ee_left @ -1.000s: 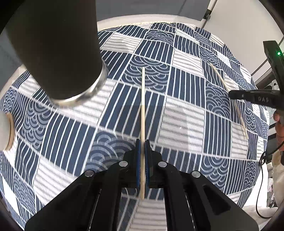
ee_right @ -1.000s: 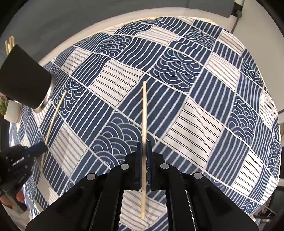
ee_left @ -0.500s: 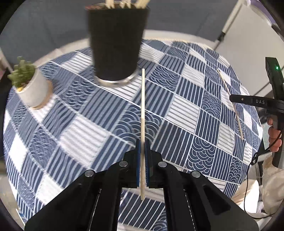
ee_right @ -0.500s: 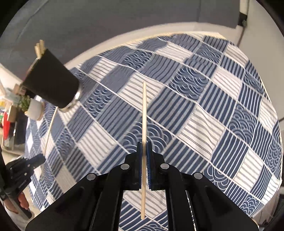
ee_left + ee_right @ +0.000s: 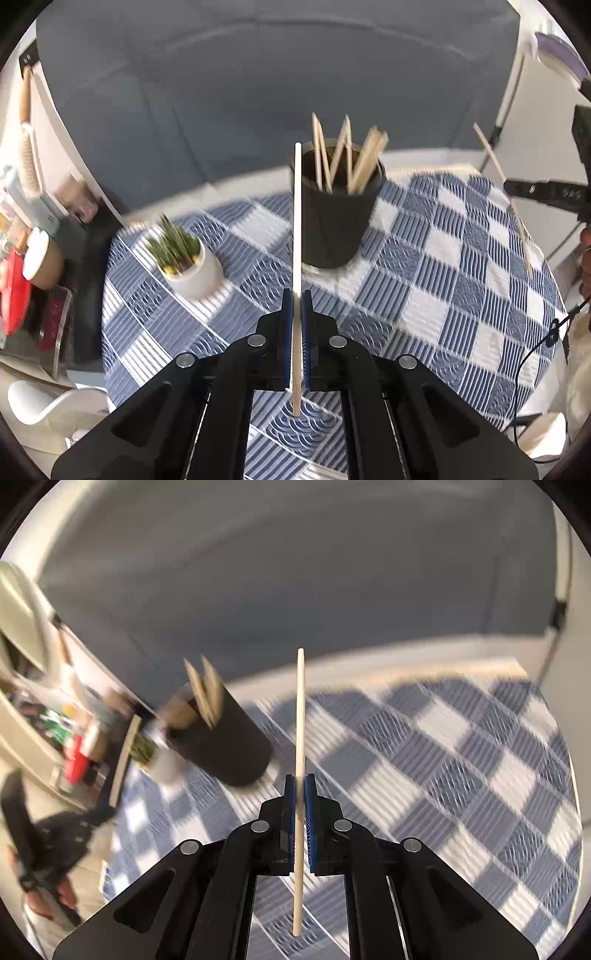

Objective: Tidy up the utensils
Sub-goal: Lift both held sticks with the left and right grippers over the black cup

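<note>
My left gripper point(image 5: 296, 299) is shut on a pale wooden chopstick point(image 5: 297, 221) that points forward, its tip beside the rim of a black cup point(image 5: 338, 225) holding several chopsticks. My right gripper point(image 5: 300, 782) is shut on another chopstick point(image 5: 300, 716); the black cup point(image 5: 221, 742) lies to its left, blurred. The right gripper point(image 5: 546, 192) with its chopstick point(image 5: 502, 184) shows at the right edge of the left wrist view. The left gripper point(image 5: 55, 834) shows blurred at lower left of the right wrist view.
A round table with a blue-and-white patterned cloth point(image 5: 443, 266) lies below both grippers. A small white pot with a green plant point(image 5: 183, 258) stands left of the cup. Cluttered shelves point(image 5: 22, 240) are at the far left. A grey wall is behind.
Both grippers have tilted up from looking down at the cloth to looking level across the table. The cup's open top with its chopsticks has come into view. Both keep their chopsticks.
</note>
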`<state>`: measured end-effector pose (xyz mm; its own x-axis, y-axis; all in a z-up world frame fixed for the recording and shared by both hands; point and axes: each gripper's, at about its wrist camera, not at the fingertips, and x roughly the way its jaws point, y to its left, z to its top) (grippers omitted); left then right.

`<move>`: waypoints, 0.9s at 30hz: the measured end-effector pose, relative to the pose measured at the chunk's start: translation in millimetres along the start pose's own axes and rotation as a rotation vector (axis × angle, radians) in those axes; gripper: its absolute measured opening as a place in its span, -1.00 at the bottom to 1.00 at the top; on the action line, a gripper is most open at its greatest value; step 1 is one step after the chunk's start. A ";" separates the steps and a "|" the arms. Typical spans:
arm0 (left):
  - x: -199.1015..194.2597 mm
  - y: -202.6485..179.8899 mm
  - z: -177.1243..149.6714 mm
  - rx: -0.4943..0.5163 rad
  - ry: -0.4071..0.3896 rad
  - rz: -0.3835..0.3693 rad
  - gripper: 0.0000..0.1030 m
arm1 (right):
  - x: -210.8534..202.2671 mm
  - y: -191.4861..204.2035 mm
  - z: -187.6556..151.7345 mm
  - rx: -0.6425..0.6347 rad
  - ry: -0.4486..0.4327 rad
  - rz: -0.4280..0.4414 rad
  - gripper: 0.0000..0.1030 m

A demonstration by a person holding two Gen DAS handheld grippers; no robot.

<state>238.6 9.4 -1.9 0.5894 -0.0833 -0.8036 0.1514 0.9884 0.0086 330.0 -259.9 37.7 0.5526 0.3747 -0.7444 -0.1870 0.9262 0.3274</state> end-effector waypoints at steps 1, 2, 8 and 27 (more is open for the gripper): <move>-2.6 1.0 5.4 -0.005 -0.012 -0.002 -0.91 | -7.1 6.4 11.2 -0.020 -0.032 0.008 -0.91; -5.5 1.6 12.5 -0.006 -0.026 0.001 -0.91 | -11.8 10.6 18.6 -0.033 -0.053 0.015 -0.91; -19.4 4.6 57.0 -0.019 -0.112 -0.008 -0.91 | -28.9 42.5 60.4 -0.129 -0.153 0.073 -0.91; -0.5 28.2 108.9 -0.160 -0.389 -0.424 -0.91 | 31.4 105.4 89.0 -0.320 -0.287 0.364 -0.90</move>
<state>329.0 23.5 63.6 0.7556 -0.4854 -0.4398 0.3333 0.8629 -0.3798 399.9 -154.2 100.6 0.5969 0.6875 -0.4135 -0.6193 0.7225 0.3074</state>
